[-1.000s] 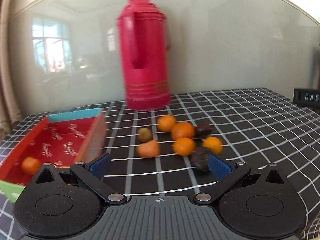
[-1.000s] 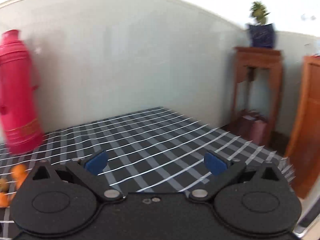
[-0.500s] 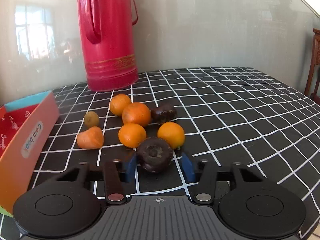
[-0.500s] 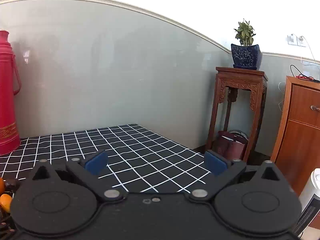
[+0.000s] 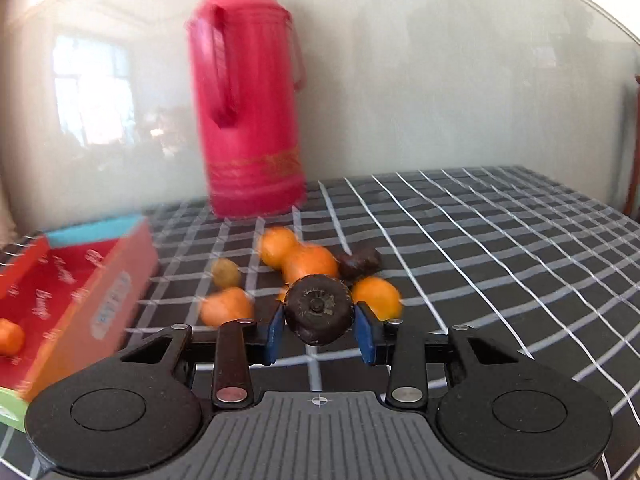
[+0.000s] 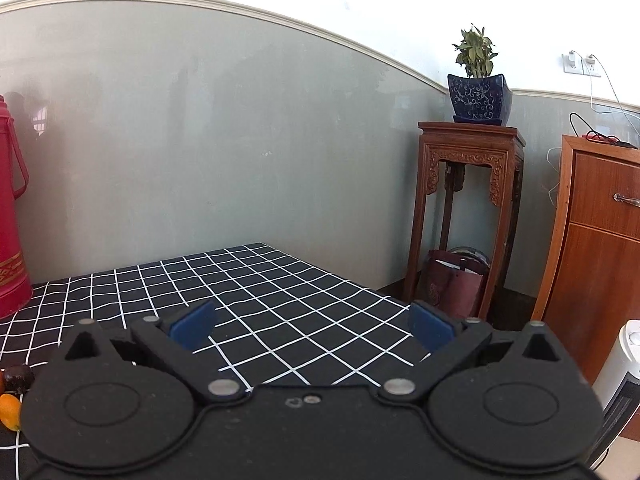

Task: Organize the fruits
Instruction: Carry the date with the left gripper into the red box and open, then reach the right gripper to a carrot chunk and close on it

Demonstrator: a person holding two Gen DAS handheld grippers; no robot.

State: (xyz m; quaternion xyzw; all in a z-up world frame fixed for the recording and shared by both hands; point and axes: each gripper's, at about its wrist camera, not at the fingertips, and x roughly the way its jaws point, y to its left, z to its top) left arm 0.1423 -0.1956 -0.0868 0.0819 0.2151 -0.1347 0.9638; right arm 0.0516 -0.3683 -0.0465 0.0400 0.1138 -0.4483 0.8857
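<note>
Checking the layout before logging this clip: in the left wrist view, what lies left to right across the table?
red box with an orange inside → small greenish fruit → dark fruit gripped in the left gripper → orange at its right → bare checked tablecloth.

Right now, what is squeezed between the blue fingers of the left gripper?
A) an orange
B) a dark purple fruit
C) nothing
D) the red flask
B: the left gripper has its blue fingers pressed on both sides of the dark purple fruit, while the oranges lie on the cloth behind it.
</note>
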